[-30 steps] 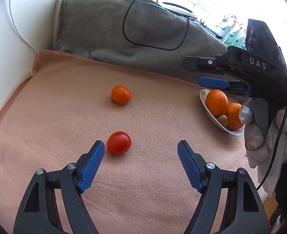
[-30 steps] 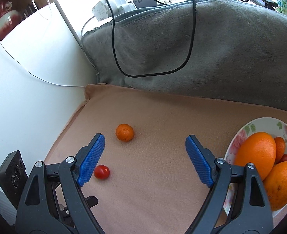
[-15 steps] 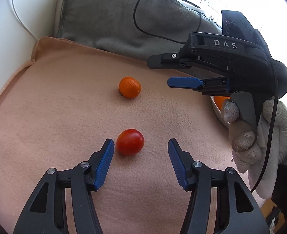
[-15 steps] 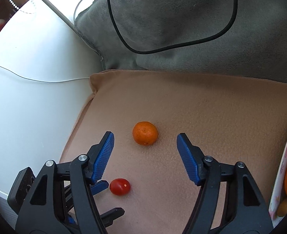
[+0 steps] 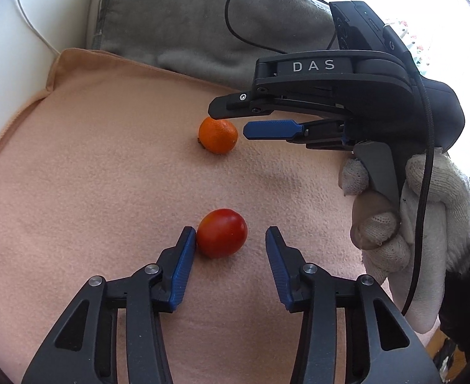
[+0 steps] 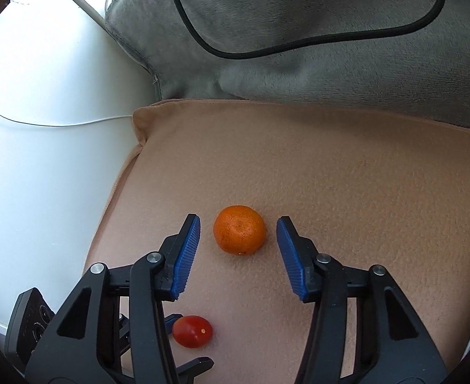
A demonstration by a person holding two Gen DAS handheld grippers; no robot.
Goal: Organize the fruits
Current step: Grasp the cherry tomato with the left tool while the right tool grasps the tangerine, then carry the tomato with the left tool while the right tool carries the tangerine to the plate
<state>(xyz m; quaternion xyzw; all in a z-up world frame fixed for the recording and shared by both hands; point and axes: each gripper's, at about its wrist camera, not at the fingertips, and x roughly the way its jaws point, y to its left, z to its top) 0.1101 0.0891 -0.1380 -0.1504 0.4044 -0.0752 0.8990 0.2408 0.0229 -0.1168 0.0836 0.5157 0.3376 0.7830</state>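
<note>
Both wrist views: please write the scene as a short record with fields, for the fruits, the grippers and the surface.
tomato: on cloth, touching left gripper's left pad
mandarin: on cloth, between right gripper's pads, not touched
left gripper: open around tomato
right gripper: open around mandarin
surface: peach cloth
behind: grey blanket with black cable

The left wrist view looks forward and down along its own fingers, close above the peach cloth (image 5: pixel 107 176), with the right gripper (image 5: pixel 235 121) entering from the right. The right wrist view faces the grey blanket (image 6: pixel 299 73), perhaps from higher. Both share the tomato (image 5: pixel 222 233) and the mandarin (image 6: pixel 239 229)
</note>
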